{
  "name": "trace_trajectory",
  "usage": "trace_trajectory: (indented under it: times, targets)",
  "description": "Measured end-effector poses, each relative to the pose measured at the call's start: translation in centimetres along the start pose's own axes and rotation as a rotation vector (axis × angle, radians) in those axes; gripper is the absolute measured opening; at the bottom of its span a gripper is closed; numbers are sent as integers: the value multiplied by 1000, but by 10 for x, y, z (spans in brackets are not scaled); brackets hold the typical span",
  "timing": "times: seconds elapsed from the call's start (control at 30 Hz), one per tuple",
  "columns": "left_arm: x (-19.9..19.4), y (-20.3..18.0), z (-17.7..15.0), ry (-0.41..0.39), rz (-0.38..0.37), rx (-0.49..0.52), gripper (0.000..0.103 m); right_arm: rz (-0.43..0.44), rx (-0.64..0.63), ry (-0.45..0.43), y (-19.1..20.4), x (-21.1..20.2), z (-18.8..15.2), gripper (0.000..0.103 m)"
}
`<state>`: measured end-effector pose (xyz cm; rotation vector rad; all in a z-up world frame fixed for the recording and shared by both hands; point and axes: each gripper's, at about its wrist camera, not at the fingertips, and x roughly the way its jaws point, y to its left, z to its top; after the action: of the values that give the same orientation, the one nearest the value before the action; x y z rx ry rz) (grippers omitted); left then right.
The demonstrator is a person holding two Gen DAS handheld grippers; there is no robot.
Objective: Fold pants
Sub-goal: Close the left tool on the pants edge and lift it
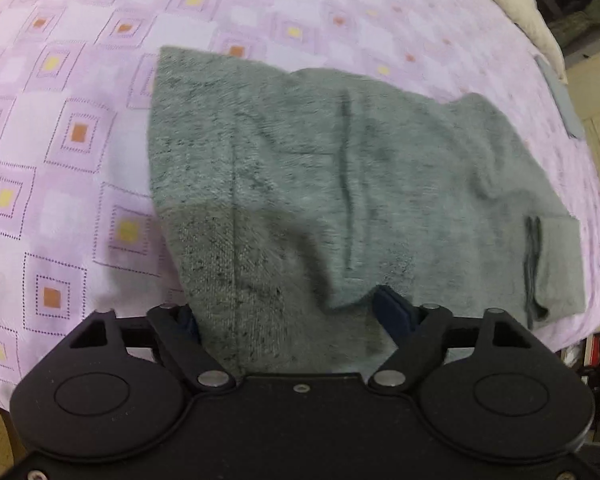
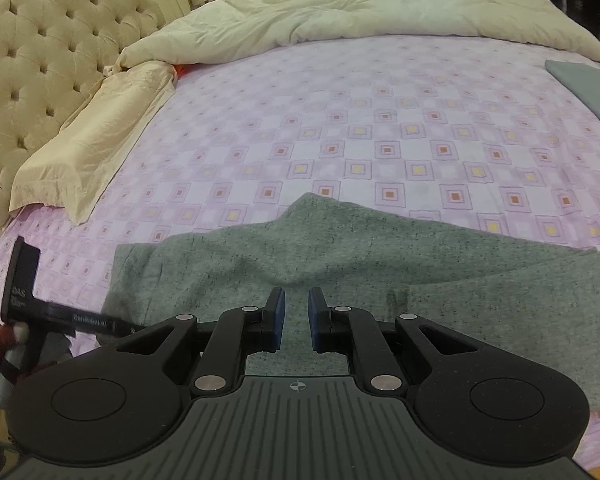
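A bed (image 2: 420,128) is seen covered by a lilac sheet (image 1: 80,128) printed with nested squares that carry yellow and orange centres. A cream tufted headboard (image 2: 32,64) is seen at the left of the right wrist view, with a cream pillow (image 2: 96,136) lying beside it and a cream duvet (image 2: 340,8) bunched along the far side. A folded grey cloth (image 2: 588,88) is laid near the bed's far right edge.

The grey marled pants (image 2: 380,256) are spread on the sheet at the near side of the bed, partly folded, with a drawstring (image 1: 532,256) seen near one end.

The left tongs (image 1: 288,312) are spread wide, and a raised fold of the pants is seen between the fingers; whether it is gripped cannot be told. The right tongs (image 2: 297,316) are held above the pants, a narrow gap left between the blue pads (image 2: 278,316), with nothing held.
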<state>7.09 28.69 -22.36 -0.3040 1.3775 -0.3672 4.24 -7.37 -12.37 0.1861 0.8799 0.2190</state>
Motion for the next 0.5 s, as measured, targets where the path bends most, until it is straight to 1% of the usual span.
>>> trace_trajectory:
  times: [0.03,0.07,0.1,0.17,0.23,0.33,0.43,0.5]
  targets:
    - [-3,-1,2,-11,17,-7,63,-2,6,4,-1,1,-1,13]
    - [-5,-1,5,-15,23,-5,45,-7,11,12,-3,2,-2,13]
    - [-10,-2,6,-24,17,-15,37,-17,15,22,-3,4,-3,13]
    - [-20,-10,8,-53,46,-4,34,-42,30,51,-6,9,-5,13]
    - [-27,-23,8,-72,81,28,34,-55,49,84,-12,16,-7,13]
    - [-37,-32,6,-79,123,20,33,-77,61,134,-20,30,-7,13]
    - [-46,-36,4,-95,142,2,33,-100,54,136,-22,45,-1,13]
    - [-51,-44,2,-112,159,20,33,-106,40,135,-24,60,7,13]
